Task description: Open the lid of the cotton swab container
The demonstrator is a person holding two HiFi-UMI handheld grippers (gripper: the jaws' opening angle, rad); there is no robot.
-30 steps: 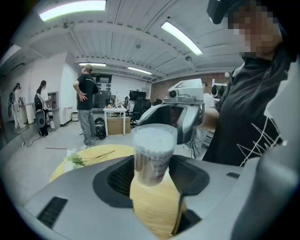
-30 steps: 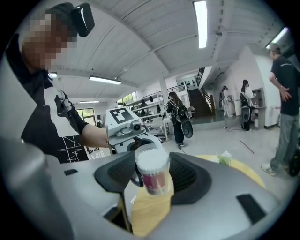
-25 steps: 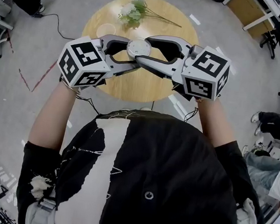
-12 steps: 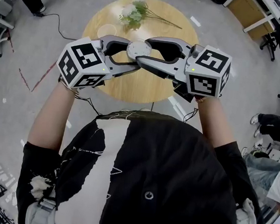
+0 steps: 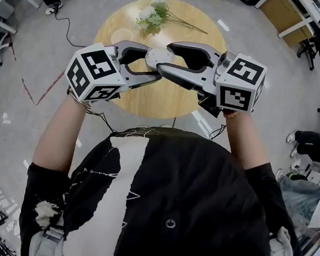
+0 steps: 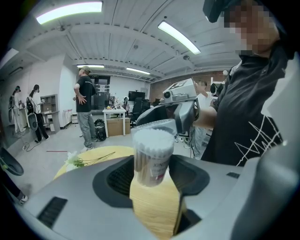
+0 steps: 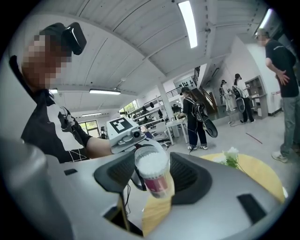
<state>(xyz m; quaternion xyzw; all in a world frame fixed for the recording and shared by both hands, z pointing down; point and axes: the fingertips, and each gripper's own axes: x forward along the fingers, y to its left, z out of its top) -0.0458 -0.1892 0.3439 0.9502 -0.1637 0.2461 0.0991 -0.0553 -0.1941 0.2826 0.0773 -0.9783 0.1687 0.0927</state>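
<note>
Left gripper (image 5: 152, 62): your fingers are gripping the clear, cylindrical cotton swab container (image 6: 151, 159) above the counter.
Top: the transparent lid (image 6: 161, 124) is blurring into the background.
Right gripper (image 7: 151, 165): your fingers are clasping the lid.
Counter (image 5: 152, 98): round, wooden, lying partly hidden.

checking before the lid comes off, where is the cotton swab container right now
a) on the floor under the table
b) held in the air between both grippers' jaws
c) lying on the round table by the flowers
b: the cotton swab container sits between the jaws of the left gripper and the right gripper, lifted clear of the round table, where the flowers lie.
</note>
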